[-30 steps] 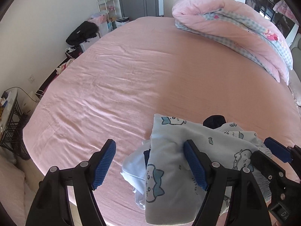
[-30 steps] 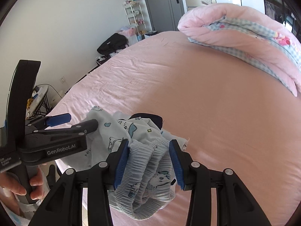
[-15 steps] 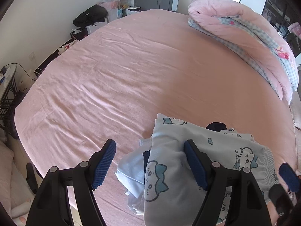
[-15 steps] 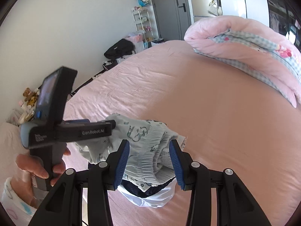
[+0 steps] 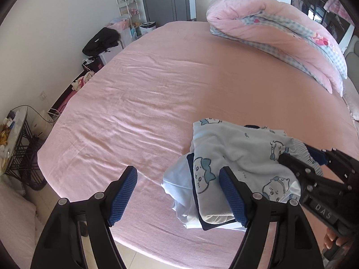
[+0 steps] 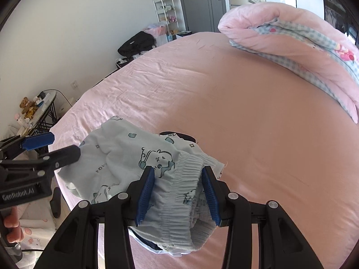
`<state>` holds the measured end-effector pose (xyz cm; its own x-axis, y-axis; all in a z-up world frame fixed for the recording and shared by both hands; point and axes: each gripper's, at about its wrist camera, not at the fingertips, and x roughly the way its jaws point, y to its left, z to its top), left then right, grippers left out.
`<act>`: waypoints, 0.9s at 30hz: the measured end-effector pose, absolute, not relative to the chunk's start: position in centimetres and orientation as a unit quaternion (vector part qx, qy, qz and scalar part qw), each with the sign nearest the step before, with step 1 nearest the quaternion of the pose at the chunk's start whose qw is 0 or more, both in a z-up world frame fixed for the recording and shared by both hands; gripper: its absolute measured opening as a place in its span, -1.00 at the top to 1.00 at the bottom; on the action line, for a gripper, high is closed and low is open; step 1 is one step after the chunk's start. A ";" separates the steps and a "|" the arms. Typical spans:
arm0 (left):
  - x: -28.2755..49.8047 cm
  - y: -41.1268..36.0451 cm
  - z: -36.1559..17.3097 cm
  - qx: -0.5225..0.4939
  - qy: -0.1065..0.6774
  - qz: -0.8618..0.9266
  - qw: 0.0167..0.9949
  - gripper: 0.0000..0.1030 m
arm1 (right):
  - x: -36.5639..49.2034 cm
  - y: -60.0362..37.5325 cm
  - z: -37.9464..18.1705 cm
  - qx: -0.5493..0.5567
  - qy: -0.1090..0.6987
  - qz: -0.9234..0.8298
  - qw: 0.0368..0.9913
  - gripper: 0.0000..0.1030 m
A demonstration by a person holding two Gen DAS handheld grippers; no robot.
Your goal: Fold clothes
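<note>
A crumpled pile of clothes lies at the near edge of the pink bed (image 5: 157, 94). On top are light blue pants with cartoon prints (image 5: 244, 157), also in the right wrist view (image 6: 134, 154); a navy garment (image 5: 193, 170) and a white one (image 5: 177, 186) lie under them. My right gripper (image 6: 178, 179) is shut on the pants' bunched elastic waistband (image 6: 179, 192). It enters the left wrist view from the right (image 5: 300, 157). My left gripper (image 5: 177, 179) is open, its right finger at the pile's left edge. It shows at the left of the right wrist view (image 6: 53, 145).
A rolled pink and checked quilt (image 5: 280, 35) lies at the far right of the bed. Left of the bed are a small side table (image 5: 13, 130), a black bag (image 5: 101, 40) and a white shelf rack (image 5: 128, 6). The bed's near edge drops to the floor.
The right gripper has lowered the held waistband toward the bed. The left gripper stays open beside the pile and has shifted a little.
</note>
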<state>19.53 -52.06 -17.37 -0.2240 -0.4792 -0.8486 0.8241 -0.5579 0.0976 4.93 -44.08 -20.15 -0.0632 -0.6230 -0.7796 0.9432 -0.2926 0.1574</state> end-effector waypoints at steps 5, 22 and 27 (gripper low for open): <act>20.3 -52.8 -19.1 0.454 0.227 -0.748 0.428 -0.45 | 5.4 -45.2 -20.7 0.393 0.211 -0.695 0.564 0.16; 20.2 -54.4 -21.5 0.442 0.302 -0.721 0.439 -0.57 | 3.5 -48.8 -22.2 0.438 0.218 -0.672 0.556 0.13; 20.5 -54.8 -21.7 0.441 0.321 -0.713 0.440 -0.60 | 3.5 -45.3 -19.2 0.432 0.189 -0.691 0.549 0.12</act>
